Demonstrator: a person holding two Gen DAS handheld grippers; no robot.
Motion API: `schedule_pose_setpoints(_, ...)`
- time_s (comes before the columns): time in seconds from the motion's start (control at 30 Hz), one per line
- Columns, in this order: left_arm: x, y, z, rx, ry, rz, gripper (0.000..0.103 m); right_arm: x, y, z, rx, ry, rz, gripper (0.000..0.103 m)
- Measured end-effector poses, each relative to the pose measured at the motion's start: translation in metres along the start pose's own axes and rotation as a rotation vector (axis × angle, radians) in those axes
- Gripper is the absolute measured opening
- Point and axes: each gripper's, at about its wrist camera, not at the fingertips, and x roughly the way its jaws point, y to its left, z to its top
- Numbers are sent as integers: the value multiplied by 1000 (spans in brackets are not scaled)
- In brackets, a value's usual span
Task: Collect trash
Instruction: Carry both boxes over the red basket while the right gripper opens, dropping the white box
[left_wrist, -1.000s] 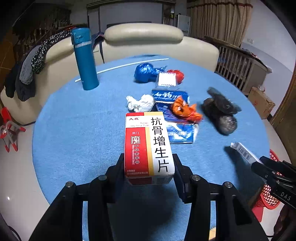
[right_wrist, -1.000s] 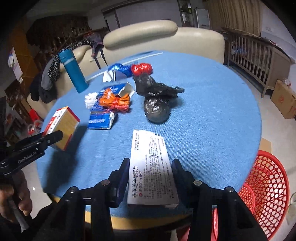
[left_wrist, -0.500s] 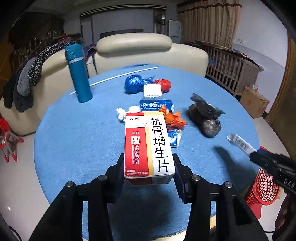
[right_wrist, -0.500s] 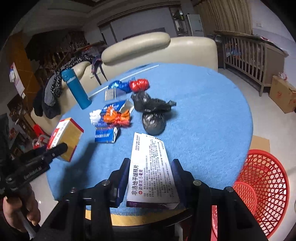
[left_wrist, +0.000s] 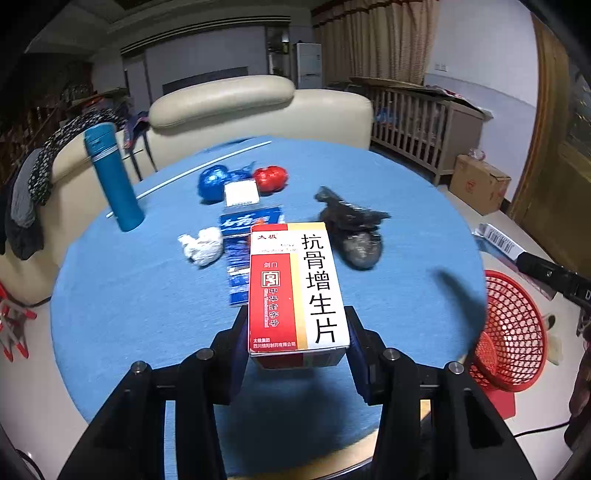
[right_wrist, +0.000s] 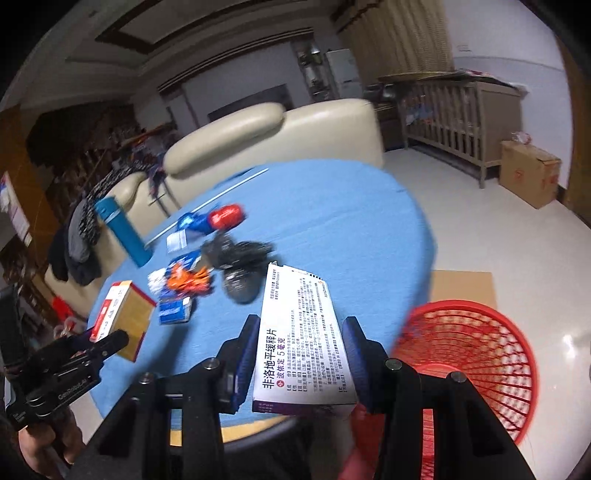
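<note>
My left gripper (left_wrist: 297, 350) is shut on a red, yellow and white medicine box (left_wrist: 295, 291), held above the near part of the round blue table (left_wrist: 129, 288). My right gripper (right_wrist: 301, 363) is shut on a white and purple medicine box (right_wrist: 303, 339), held over the table's near right edge beside the red mesh basket (right_wrist: 476, 369). The same basket (left_wrist: 513, 332) stands on the floor right of the table in the left wrist view. In the right wrist view the left gripper (right_wrist: 107, 341) and its box (right_wrist: 123, 319) appear at lower left.
On the table lie a black bag (left_wrist: 352, 232), a white crumpled wad (left_wrist: 201, 245), blue packets (left_wrist: 240, 254), blue and red foil balls (left_wrist: 240, 179), orange wrapper (right_wrist: 188, 278) and a teal bottle (left_wrist: 112, 184). A cream sofa (left_wrist: 236, 110), crib and cardboard box stand behind.
Both grippers have drawn back and risen with their boxes, so more of the table shows. The right one swung right and rolled; the red basket now fills more of its view.
</note>
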Motion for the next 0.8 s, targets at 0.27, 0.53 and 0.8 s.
schedule_pose_setpoints(0.27,-3,-43,9,75,-9,-102,49,-27,-64,-12,103,-30,-100,48)
schedule_pose_setpoints(0.53,-5,-89,21,162,-21,-182,49,-34,-112,-29,182,-15,-169,48)
schedule_pose_setpoints(0.8,1,-137,26,243,-5,-259,49,-27,-141,-48,233,18,-206,48)
